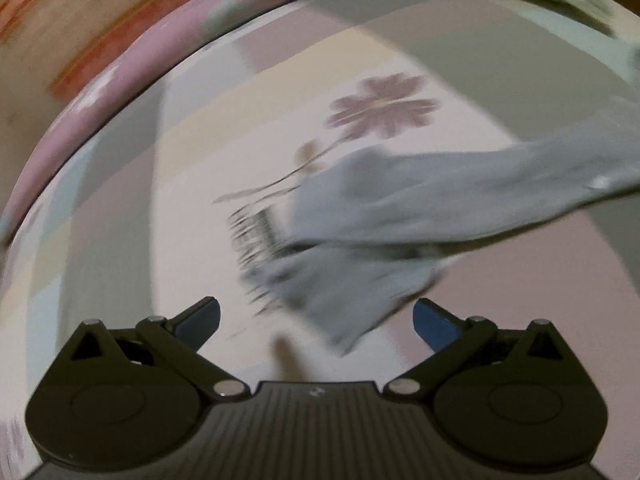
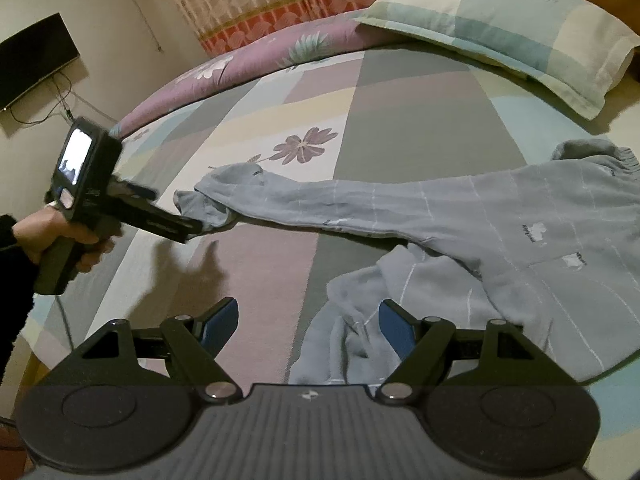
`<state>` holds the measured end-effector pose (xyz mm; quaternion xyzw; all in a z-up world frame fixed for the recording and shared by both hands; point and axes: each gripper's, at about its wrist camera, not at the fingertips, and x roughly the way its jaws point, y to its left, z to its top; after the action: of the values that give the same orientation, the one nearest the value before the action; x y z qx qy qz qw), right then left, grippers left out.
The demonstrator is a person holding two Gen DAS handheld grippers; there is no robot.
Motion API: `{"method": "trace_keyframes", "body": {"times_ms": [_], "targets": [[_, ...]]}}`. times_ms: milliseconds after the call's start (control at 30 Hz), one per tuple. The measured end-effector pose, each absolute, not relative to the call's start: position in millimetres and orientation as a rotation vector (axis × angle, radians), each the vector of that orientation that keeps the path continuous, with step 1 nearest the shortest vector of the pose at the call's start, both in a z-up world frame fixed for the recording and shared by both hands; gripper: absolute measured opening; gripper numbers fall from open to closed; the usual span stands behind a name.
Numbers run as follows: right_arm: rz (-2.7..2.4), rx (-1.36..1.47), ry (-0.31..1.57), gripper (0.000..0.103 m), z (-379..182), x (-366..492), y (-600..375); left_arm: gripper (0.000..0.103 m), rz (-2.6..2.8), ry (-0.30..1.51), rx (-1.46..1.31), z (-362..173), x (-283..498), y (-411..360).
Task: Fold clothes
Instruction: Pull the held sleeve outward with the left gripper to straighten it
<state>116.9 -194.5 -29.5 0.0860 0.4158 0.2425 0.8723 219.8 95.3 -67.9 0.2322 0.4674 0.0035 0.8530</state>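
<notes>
- Jaws first: the left gripper stands spread wide, its blue pads apart with nothing pinched — the sleeve cuff lies just ahead of them, blurred. The right gripper is spread too, with the lower sleeve lying between its pads; none of the cloth looks pressed.
- The grey sweater lies on the bed toward its right edge, collar toward the pillow. One sleeve stretches flat across the patchwork sheet toward the left edge; the other is bunched by the near edge.
- The step in hand looks like laying the sleeves out, or gathering them in for a fold.
- To do it well: take the long sleeve at the very cuff, biting both layers — a shallow bite in soft knit is likely to slip.
- Carry it low and level, so the sleeve does not drag the body askew.
- The right side should smooth the bunched sleeve before any fold; creases caught now would be sealed in.
- In the right view, the left tool's tip sits at the cuff; whether it touches, I cannot tell.
</notes>
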Motion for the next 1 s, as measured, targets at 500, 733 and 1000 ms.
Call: {"method": "trace_keyframes", "body": {"times_ms": [500, 733, 1000], "targets": [[0.477, 0.179, 0.901, 0.081, -39.0, 122.1, -199.9, 0.103, 0.174, 0.917, 0.516, -83.1, 256.3, 131.0], [0.481, 0.172, 0.908, 0.081, -39.6, 121.9, -199.1, 0.102, 0.152, 0.895, 0.474, -78.6, 250.5, 153.8], [0.488, 0.154, 0.917, 0.081, -40.0, 122.0, -193.3, 0.054, 0.035, 0.866, 0.683, -99.8, 229.5, 124.2]]}}
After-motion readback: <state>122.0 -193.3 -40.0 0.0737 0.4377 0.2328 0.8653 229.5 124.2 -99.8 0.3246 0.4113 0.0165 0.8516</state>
